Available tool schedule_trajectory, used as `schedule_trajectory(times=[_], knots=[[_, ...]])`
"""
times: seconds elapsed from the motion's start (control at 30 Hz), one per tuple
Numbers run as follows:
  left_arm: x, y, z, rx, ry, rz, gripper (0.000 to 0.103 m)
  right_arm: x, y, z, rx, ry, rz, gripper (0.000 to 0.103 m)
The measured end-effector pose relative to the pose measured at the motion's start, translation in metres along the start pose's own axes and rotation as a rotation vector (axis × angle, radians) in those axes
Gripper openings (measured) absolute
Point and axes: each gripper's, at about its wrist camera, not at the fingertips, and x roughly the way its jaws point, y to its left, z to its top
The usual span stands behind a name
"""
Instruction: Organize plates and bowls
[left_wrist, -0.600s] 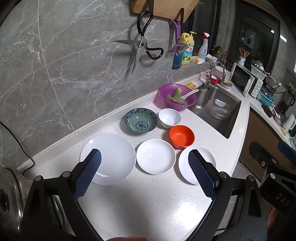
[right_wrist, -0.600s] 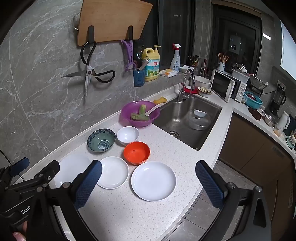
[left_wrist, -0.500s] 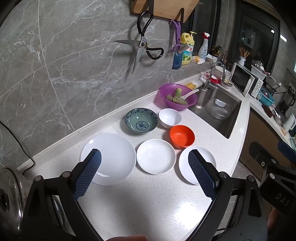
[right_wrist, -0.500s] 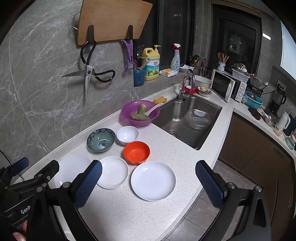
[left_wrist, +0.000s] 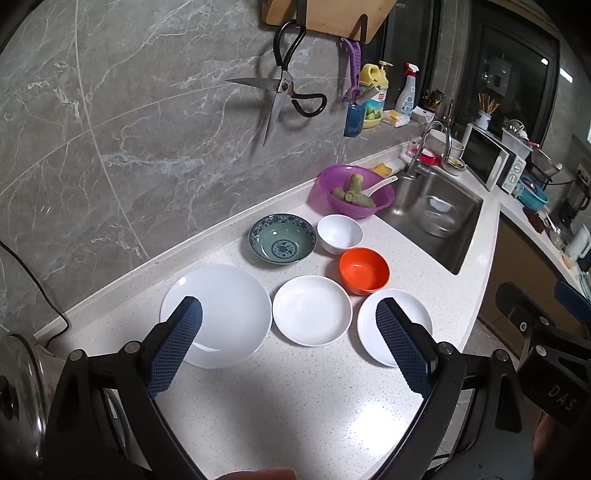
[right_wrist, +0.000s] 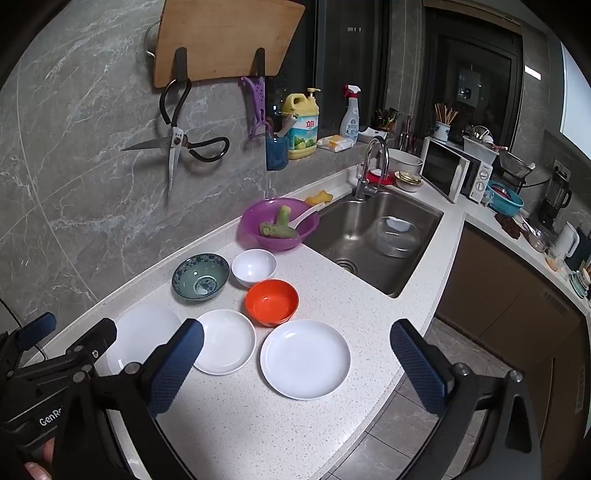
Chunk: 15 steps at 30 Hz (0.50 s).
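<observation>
The left gripper (left_wrist: 288, 317) and the right gripper (right_wrist: 295, 354) were both spread wide, holding nothing, above the white speckled counter (left_wrist: 295, 406). Three round white plates (left_wrist: 312, 310) lay in a row; behind them stood the orange bowl (right_wrist: 272, 302), small white bowl (right_wrist: 254, 266) and blue patterned bowl (right_wrist: 200, 281)

"DAS" on the right tongs' body (left_wrist: 559, 397), "GenR" on the left tongs' body (right_wrist: 50, 419), "立白" on yellow detergent bottle (right_wrist: 303, 127)

Three plates (left_wrist: 311, 309) in a row on the counter (left_wrist: 280, 398), three bowls (left_wrist: 282, 243) behind them
</observation>
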Motion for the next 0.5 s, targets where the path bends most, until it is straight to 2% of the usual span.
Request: schedule_trajectory(times=[0.5], knots=[[-0.0005,-0.0006,-0.0001,0.001,0.002,0.000,0.096,0.0012,0.0003,0.0005,0.002,0.005,-0.001,0.103]])
